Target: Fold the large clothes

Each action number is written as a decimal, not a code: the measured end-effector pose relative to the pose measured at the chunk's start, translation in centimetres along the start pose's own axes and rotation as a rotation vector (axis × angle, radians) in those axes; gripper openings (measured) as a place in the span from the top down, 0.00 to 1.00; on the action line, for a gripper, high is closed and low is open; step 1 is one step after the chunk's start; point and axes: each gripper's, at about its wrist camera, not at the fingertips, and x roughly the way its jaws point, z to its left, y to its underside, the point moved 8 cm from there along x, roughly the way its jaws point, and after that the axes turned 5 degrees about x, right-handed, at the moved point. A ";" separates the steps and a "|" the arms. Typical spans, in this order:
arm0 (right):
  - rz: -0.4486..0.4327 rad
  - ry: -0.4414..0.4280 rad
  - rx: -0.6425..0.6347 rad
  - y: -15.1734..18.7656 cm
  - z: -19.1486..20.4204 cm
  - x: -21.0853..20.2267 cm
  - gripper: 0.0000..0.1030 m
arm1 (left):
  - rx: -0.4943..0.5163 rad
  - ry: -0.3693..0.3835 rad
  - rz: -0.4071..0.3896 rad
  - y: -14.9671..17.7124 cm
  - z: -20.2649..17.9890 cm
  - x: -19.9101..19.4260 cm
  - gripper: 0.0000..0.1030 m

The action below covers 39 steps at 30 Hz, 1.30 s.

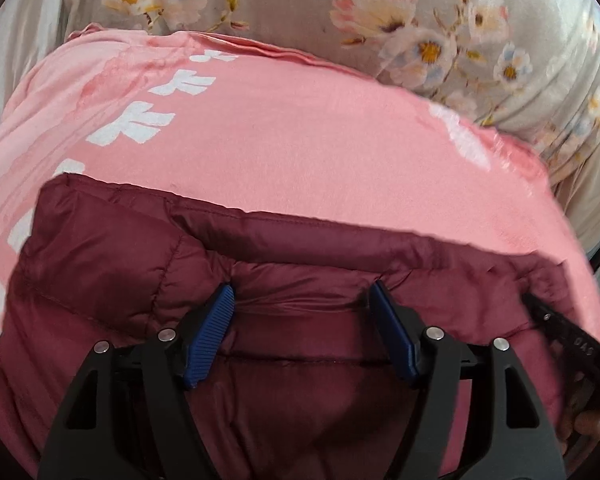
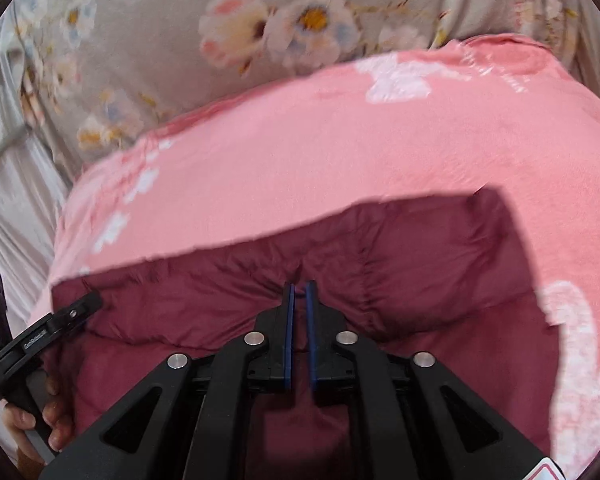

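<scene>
Right wrist view is showing the right gripper point(image 2: 299, 288) pinching the jacket point(image 2: 420, 264) with clenched jaws, so it should be pulling gently and evenly while the left gripper point(image 1: 302, 292) is hovering with wide jaws.

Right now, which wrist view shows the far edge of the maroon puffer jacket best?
The left wrist view: the maroon puffer jacket shows its seamed far edge sharply against the pink blanket, just past the open left gripper. The right wrist view shows that edge blurred, beyond the shut right gripper.
</scene>
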 end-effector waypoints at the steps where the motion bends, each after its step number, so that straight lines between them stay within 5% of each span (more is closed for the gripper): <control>1: -0.030 0.013 0.009 -0.7 -0.5 -1.3 0.94 | -0.021 0.015 -0.020 -0.4 0.5 -1.0 0.34; 4: -0.031 0.118 0.022 -1.9 -3.0 -2.5 0.94 | -0.059 -0.036 -0.066 -2.0 3.7 -3.8 0.31; 10: 0.041 0.219 0.107 -1.1 -8.1 -1.2 0.98 | -0.192 -0.132 0.051 -1.0 11.3 -2.6 0.36; 24: 0.053 0.237 0.086 0.1 -9.4 0.5 1.00 | -0.156 -0.184 0.021 0.7 11.9 -0.6 0.34; 26: 0.043 0.229 0.095 0.0 -7.8 -1.3 0.93 | -0.164 -0.172 0.019 0.6 12.0 -0.8 0.34; 29: 0.028 0.079 0.033 0.6 -1.5 -5.2 0.93 | -0.241 -0.099 -0.003 0.6 12.4 -3.7 0.36; 33: 0.102 -0.033 -0.094 3.7 5.7 -7.1 0.93 | -0.333 -0.029 -0.021 1.4 13.6 -8.4 0.20; 39: 0.224 -0.124 -0.188 9.4 12.3 -5.5 0.93 | -0.520 0.062 0.118 6.5 16.1 -9.4 0.18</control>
